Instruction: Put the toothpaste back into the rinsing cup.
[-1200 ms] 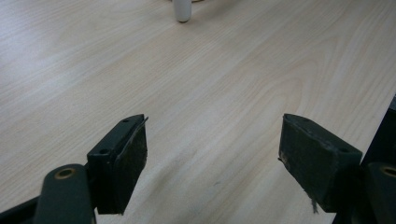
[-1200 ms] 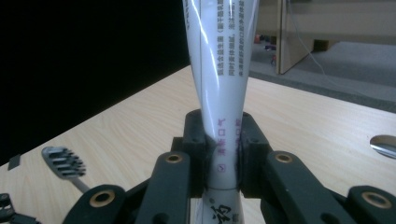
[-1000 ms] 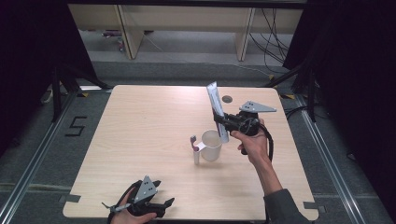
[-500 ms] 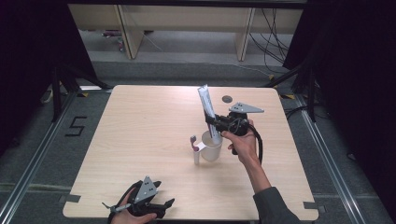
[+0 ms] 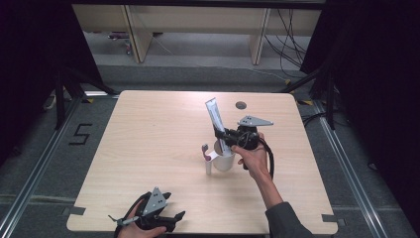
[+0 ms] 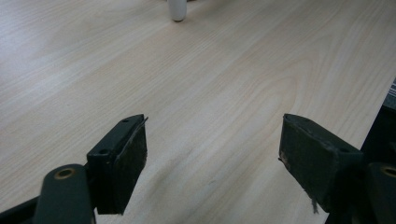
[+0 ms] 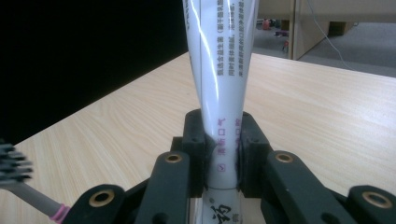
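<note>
Two grippers: one busy.
Right gripper [image 5: 224,135]: clamped on tall white toothpaste tube [image 5: 215,120], above white ceramic cup [image 5: 224,159].
Left gripper [image 6: 212,161]: jaws apart, holding nothing, over pale wooden table [image 5: 148,134].

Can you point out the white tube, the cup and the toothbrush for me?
White printed plastic tube [image 7: 219,93], right gripper view: its body.
White cup [image 5: 225,161], high view: its side wall.
Grey toothbrush [image 7: 28,198], right gripper view: its handle.

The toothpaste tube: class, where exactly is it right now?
High view, right of centre: the toothpaste tube stands tilted in the white cup, clamped by the right gripper, beside a toothbrush.
</note>
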Tool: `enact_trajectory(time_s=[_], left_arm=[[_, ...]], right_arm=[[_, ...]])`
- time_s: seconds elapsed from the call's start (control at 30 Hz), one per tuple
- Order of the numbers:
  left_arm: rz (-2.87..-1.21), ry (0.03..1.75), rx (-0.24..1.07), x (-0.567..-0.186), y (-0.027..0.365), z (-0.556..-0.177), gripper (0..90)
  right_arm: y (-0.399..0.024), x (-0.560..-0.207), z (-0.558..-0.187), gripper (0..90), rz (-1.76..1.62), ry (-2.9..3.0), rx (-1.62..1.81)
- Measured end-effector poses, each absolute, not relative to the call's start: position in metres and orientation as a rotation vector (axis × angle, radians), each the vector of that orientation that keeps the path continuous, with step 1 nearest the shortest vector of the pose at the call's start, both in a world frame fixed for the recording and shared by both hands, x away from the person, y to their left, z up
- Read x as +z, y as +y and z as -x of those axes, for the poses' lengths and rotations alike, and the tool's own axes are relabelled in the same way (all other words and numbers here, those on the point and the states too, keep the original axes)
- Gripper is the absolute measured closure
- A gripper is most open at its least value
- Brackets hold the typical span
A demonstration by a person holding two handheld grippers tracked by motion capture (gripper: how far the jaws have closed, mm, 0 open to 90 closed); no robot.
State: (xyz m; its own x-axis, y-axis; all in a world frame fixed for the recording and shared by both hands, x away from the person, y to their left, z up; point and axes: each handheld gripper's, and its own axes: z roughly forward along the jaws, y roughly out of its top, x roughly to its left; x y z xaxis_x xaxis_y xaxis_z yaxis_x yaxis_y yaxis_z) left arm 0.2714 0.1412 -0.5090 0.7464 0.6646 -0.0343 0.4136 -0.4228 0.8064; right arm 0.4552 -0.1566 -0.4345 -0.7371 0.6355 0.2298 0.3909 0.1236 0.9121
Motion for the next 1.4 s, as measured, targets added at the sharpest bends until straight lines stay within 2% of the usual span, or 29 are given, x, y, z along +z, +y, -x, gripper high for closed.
enact_trajectory(time_s=[1.4], left_arm=[[-2.086,0.807,0.362,-0.509,0.141,-0.271,23.1]], right_arm=[[-0.163,-0.455,-0.447,76.8,-0.948,2.26,1.614]])
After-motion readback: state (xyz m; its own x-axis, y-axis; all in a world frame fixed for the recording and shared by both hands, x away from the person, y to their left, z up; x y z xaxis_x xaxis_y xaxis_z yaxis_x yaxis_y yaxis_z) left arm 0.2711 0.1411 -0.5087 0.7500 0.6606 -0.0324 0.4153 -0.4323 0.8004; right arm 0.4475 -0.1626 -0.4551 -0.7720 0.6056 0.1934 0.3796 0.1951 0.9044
